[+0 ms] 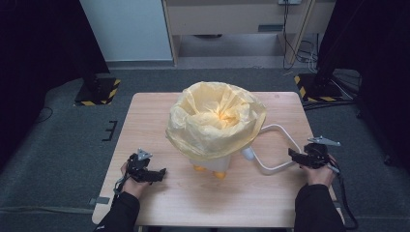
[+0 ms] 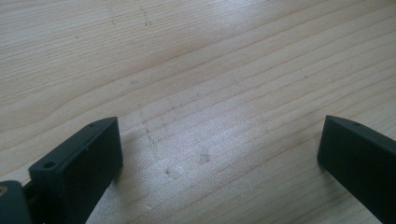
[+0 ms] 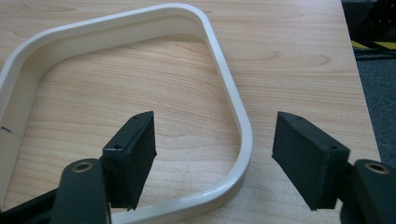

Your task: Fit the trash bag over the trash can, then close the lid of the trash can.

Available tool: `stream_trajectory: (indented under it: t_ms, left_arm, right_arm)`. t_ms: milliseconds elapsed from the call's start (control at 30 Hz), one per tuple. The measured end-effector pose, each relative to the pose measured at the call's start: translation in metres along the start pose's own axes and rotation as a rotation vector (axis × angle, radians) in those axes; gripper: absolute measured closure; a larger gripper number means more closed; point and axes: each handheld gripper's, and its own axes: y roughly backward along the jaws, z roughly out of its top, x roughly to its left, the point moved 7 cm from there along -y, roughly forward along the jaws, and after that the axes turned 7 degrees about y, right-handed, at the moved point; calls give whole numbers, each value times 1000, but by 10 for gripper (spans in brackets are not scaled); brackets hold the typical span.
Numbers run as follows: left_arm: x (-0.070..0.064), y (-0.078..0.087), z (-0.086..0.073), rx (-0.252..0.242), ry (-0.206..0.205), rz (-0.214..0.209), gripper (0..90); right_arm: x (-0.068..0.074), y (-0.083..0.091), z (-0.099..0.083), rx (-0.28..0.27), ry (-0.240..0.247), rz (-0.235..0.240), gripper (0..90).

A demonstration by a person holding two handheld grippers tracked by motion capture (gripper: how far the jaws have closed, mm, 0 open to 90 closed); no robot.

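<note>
Small white bin (image 1: 212,162) stands mid-table, slightly toward the far edge, lined with a yellow bag (image 1: 215,121) whose rim is folded down over the outside, likely to keep the liner from slipping in. White loop handle (image 1: 275,150) lies flat on the table (image 1: 145,121), swung out toward the right edge. Right gripper (image 1: 302,157) sits at that handle, jaws wide; in the right gripper view the handle's curved bar (image 3: 233,116) passes between them, untouched, apparently lined up for a grasp. Left gripper (image 1: 150,173) rests near the near-left corner, jaws wide over bare wood (image 2: 210,93), holding nothing, probably waiting.
</note>
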Motion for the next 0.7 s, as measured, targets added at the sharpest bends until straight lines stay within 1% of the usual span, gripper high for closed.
stream_trajectory:
  t_ms: [33,67,133,200,333,367,433,567,700]
  left_arm:
    - [0,0,0,0,1,0,0]
    - [0,0,0,0,1,0,0]
    - [0,0,0,0,0,0,0]
    - [0,0,0,0,0,0,0]
    - [0,0,0,0,0,0,0]
    - [0,0,0,0,1,0,0]
    - [0,0,0,0,1,0,0]
    - [0,-1,1,-6,-4,-4,0]
    - [0,-1,1,-7,-7,-8,0]
  right_arm:
    - [-2,0,-1,3,-1,-5,338]
    - [-1,0,-2,7,-21,-1,359]
    - [-3,-1,-3,10,-14,-6,381]
    - [-4,-2,-3,14,-18,-9,381]
    - [-5,-3,-3,11,2,-20,375]
    - [-5,-3,-3,12,-4,-18,377]
    - [-5,-4,-2,13,3,-24,390]
    - [-5,-13,-6,49,20,-19,431]
    - [-7,-18,-8,77,20,-38,512]
